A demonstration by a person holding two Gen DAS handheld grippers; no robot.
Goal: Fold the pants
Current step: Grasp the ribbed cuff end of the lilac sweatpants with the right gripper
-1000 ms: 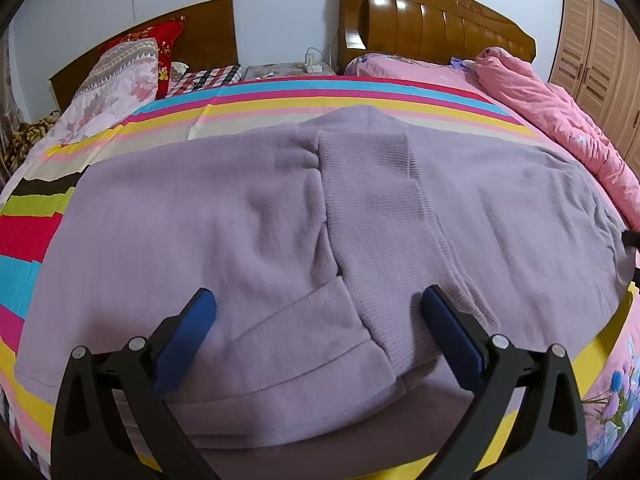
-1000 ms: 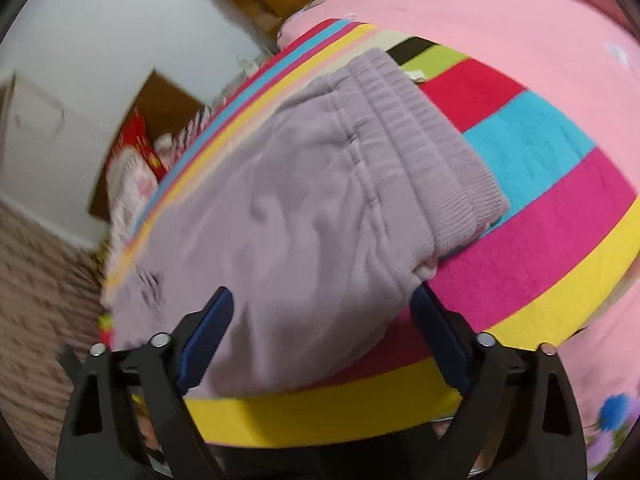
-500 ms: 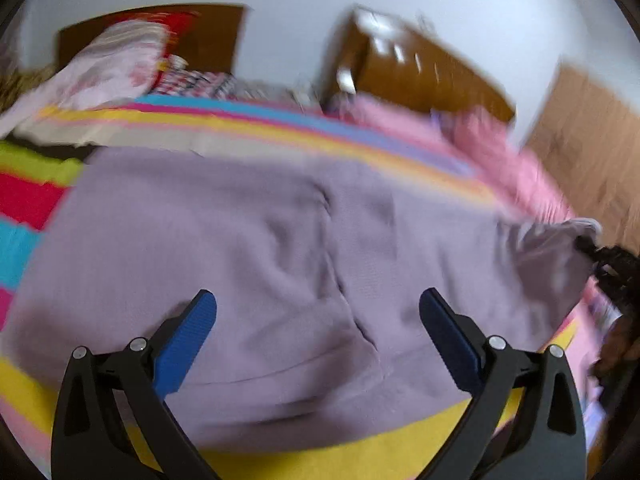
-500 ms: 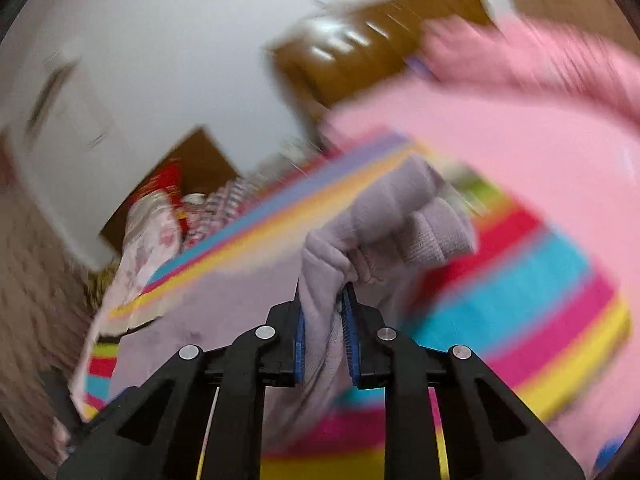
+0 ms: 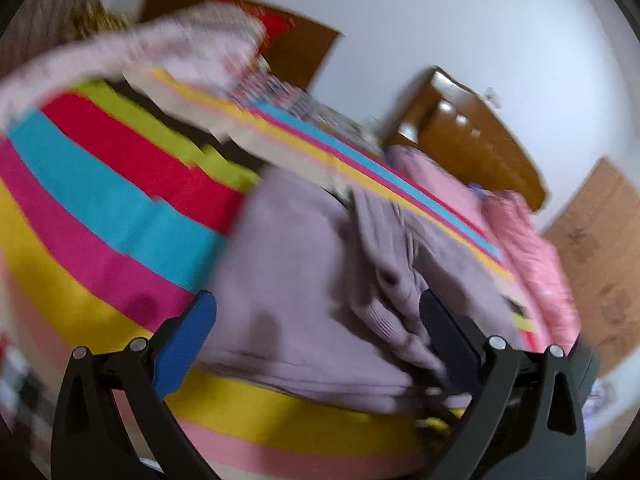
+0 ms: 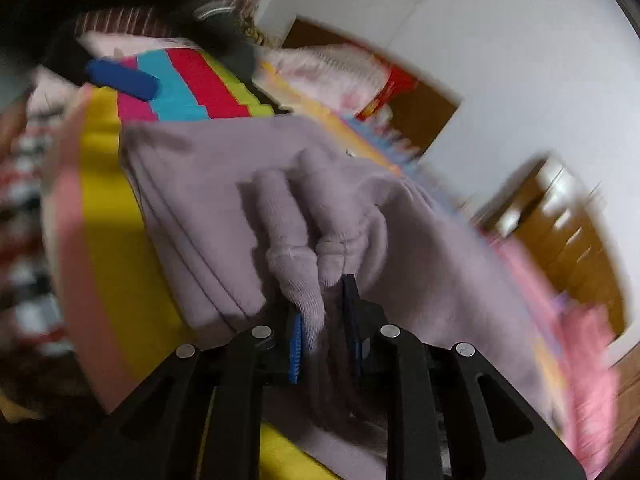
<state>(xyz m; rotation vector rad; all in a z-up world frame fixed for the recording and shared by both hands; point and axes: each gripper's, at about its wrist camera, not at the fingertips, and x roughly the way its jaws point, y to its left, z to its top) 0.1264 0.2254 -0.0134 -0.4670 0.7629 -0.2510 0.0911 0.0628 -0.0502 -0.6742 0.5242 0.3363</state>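
Right gripper [image 6: 320, 312] fingers pinched tight on the ribbed cuff of the lilac pants [image 5: 304, 280], bunched on the striped bed [image 5: 120, 216]. Left gripper [image 5: 316, 320] wide open, empty, just near of the pile. Fold probably heads leftward.

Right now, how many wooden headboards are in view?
2: a dark flat headboard at the wall behind the pillows, and a glossy curved headboard to its right behind the pink bedding. Blur could hide others.

You see lilac pants [image 5: 304, 280] on a bedsheet [image 5: 100, 208] striped yellow, magenta, cyan, red and lime. Your tools' pads [image 5: 184, 344] are blue, their frames black. A pink quilt [image 5: 532, 256] lies beyond.
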